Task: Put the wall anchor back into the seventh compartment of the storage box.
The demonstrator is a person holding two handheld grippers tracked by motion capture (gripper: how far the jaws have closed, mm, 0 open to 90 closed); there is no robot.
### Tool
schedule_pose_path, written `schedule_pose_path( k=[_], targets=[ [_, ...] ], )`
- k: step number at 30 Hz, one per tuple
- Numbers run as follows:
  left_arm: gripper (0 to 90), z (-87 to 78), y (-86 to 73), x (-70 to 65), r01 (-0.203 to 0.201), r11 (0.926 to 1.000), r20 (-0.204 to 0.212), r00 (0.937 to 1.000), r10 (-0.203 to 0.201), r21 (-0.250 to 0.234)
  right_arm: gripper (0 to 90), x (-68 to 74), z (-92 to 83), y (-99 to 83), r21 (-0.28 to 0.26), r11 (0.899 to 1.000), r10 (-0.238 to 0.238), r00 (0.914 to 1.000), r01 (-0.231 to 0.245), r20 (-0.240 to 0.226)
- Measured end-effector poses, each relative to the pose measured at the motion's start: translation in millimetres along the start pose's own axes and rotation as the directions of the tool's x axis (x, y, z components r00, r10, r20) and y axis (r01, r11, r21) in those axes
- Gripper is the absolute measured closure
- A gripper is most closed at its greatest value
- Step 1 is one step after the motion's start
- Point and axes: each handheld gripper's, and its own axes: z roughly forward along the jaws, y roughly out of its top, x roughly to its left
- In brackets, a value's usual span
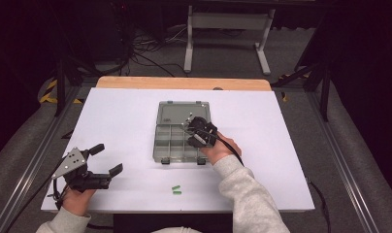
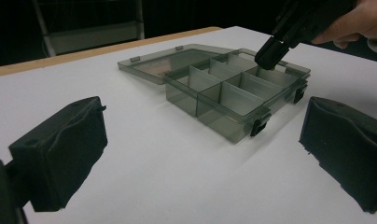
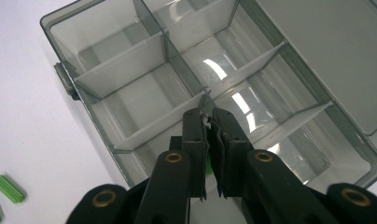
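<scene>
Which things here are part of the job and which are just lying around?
In the job:
- organizer box, lid open
- right gripper, jaws shut on a green piece over the box
- two green pieces on the table

Lying about:
- left gripper, open, apart from the box
- white frame on the floor
- cables

box [image 1: 179,136]: smoky grey, see-through, with black latches
pegs [image 1: 176,190]: bright green
table sheet [image 1: 121,126]: plain white
table edge [image 1: 184,83]: light wood
left gripper [image 1: 106,162]: black, with a grey plate on top
right gripper [image 3: 207,126]: black, brass-coloured rivets, a sliver of green between its pads
sleeve [image 1: 247,194]: light grey
</scene>
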Motion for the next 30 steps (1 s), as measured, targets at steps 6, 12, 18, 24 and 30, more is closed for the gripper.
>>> schedule_pose_path(
  k=[6, 12, 18, 24, 30],
  targets=[
    [1.3, 0.1, 0.0, -0.2, 0.000, 1.0000, 0.001, 1.0000, 0.000, 0.001, 84.0, -0.7, 4.9, -1.4, 0.010, 1.000, -0.001, 1.0000, 0.001, -0.001],
    [1.3, 0.1, 0.0, 0.3, -0.002, 1.0000, 0.001, 1.0000, 0.002, -0.001, 84.0, -0.4, 9.6, -2.8, 0.017, 1.000, 0.006, 0.9999, -0.006, -0.008],
    [1.3, 0.2, -0.1, -0.1, 0.001, 1.0000, -0.001, 1.0000, -0.001, -0.006, 84.0, -0.2, 13.3, -3.8, 0.027, 1.000, 0.004, 0.9999, -0.004, -0.013],
    [1.3, 0.1, 0.0, -0.1, 0.000, 1.0000, 0.002, 1.0000, 0.000, 0.000, 84.0, 0.6, 16.6, -5.0, 0.039, 0.999, 0.002, 0.9999, -0.002, -0.017],
    [1.3, 0.3, -0.1, -0.3, 0.000, 1.0000, 0.001, 1.0000, 0.000, -0.001, 78.4, 1.5, 18.8, -6.2, 0.045, 0.999, 0.007, 0.9998, -0.006, -0.020]
  ],
)
